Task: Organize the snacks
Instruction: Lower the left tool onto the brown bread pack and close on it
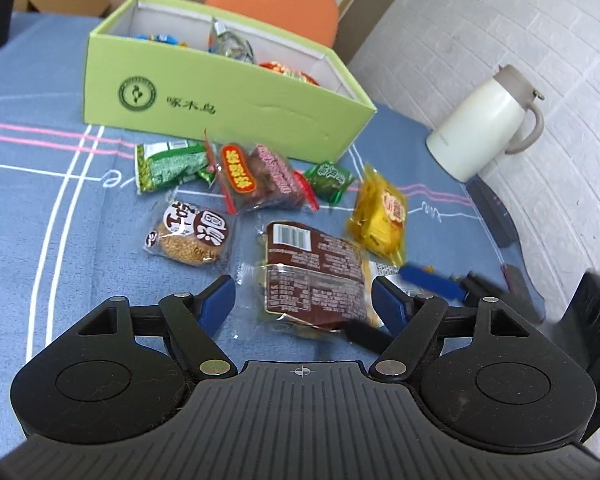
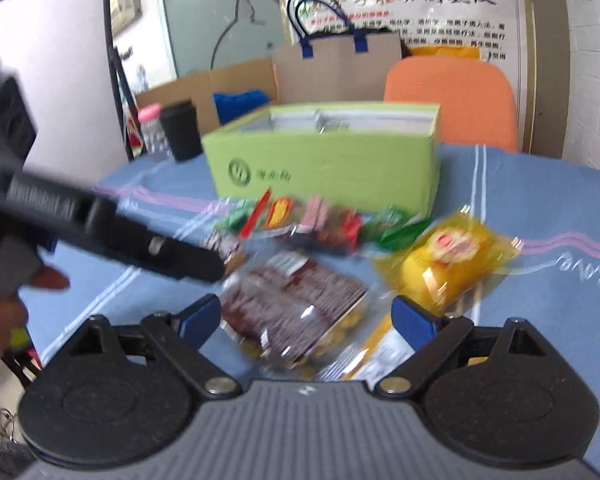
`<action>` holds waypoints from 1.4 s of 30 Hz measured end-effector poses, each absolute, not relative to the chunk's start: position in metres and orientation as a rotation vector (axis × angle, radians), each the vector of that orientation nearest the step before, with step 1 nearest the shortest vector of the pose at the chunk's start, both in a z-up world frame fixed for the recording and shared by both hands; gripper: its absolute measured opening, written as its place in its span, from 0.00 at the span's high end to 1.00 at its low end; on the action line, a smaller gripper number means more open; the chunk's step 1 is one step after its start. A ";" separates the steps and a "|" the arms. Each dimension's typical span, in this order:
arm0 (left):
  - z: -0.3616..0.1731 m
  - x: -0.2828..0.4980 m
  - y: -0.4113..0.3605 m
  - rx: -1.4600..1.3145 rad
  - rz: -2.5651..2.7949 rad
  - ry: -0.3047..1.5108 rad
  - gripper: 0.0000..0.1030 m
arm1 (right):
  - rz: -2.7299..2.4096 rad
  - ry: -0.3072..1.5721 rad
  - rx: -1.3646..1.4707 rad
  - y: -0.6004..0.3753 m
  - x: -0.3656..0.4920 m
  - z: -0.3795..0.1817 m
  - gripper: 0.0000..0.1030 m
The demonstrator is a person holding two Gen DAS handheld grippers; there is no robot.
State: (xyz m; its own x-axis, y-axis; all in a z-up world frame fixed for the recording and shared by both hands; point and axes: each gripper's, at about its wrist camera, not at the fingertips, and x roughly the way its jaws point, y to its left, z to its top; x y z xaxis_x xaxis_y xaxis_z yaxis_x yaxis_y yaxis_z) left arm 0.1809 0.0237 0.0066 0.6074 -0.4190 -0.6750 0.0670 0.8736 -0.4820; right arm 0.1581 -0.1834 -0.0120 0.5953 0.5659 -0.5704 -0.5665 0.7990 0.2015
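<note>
A green box (image 1: 228,100) stands on the blue cloth with a few snacks inside; it also shows in the right wrist view (image 2: 324,172). Loose snacks lie in front of it: a green pack (image 1: 168,166), a red pack (image 1: 260,178), a small green candy (image 1: 330,180), a round sesame cake (image 1: 192,236), a yellow pack (image 1: 380,216) and a brown pack (image 1: 312,276). My left gripper (image 1: 304,300) is open, just above the brown pack. My right gripper (image 2: 306,316) is open over the brown pack (image 2: 296,300), with the yellow pack (image 2: 444,268) to its right.
A white thermos jug (image 1: 488,120) stands at the table's right edge by the wall. An orange chair (image 2: 452,96) is behind the box. A black cup (image 2: 180,128) and a pink-lidded jar (image 2: 150,128) stand at the far left. The left gripper's body (image 2: 100,224) crosses the right wrist view.
</note>
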 end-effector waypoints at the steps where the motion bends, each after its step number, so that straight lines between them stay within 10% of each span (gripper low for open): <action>1: 0.006 0.183 0.026 -0.441 -0.305 0.881 0.40 | 0.651 0.668 0.017 -0.182 0.155 -0.015 0.10; 42: -0.028 0.163 0.108 -0.586 -0.363 0.960 0.37 | 0.584 0.665 -0.036 -0.088 0.110 -0.009 0.10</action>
